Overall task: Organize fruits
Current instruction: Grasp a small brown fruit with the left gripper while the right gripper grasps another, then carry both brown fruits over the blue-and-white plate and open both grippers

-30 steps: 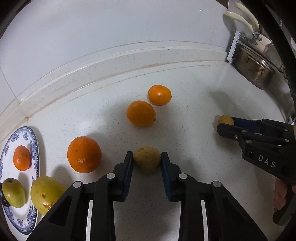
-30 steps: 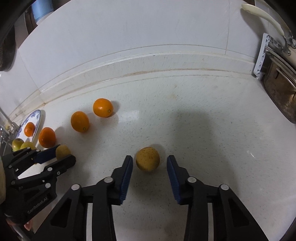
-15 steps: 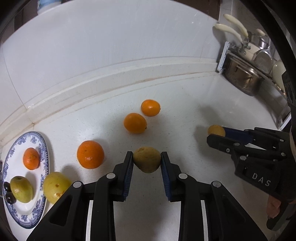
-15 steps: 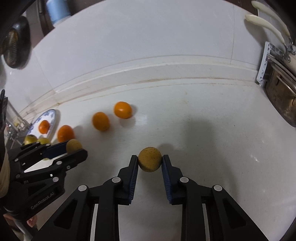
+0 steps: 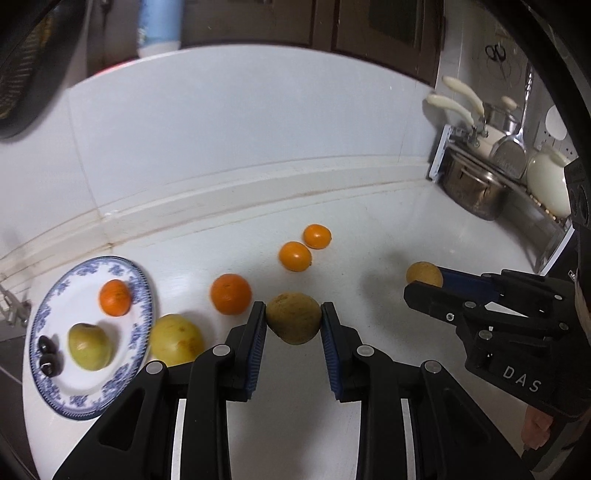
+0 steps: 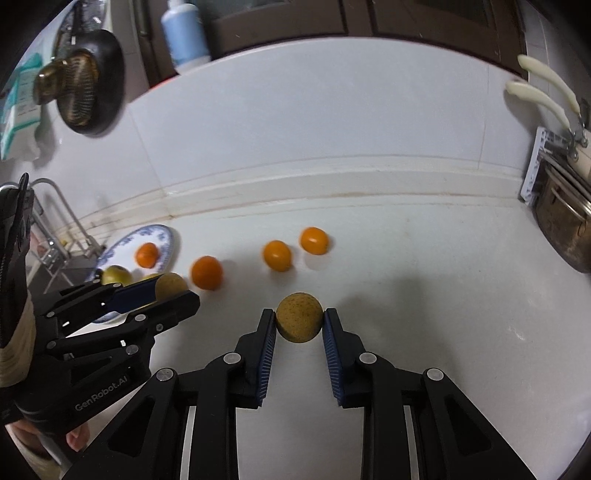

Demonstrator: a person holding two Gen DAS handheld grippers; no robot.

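My left gripper [image 5: 293,320] is shut on a brownish-yellow pear [image 5: 293,322], held above the white counter. My right gripper [image 6: 299,322] is shut on a second speckled pear [image 6: 299,322], also lifted. Each gripper shows in the other's view: the right gripper [image 5: 424,281] with its pear [image 5: 424,273], the left gripper [image 6: 177,290] with its pear [image 6: 170,284]. A blue-patterned plate [image 5: 138,280] at the left holds an orange [image 5: 115,297], a green pear [image 5: 89,346] and two dark fruits [image 5: 47,354]. Three oranges [image 5: 231,294], [image 5: 294,256], [image 5: 317,236] and a yellow pear [image 5: 176,339] lie on the counter.
The white tiled wall [image 5: 240,129] runs along the back. Steel pots [image 5: 472,192] and cream-handled pans [image 5: 458,103] stand on a rack at the right. A dark pan [image 6: 88,88] hangs at the upper left, with a blue bottle [image 6: 184,33] nearby. A sink tap [image 6: 48,206] is at the far left.
Both grippers have risen with their pears, so the counter and fruit look smaller and farther. The right gripper closed on its pear during the last second.
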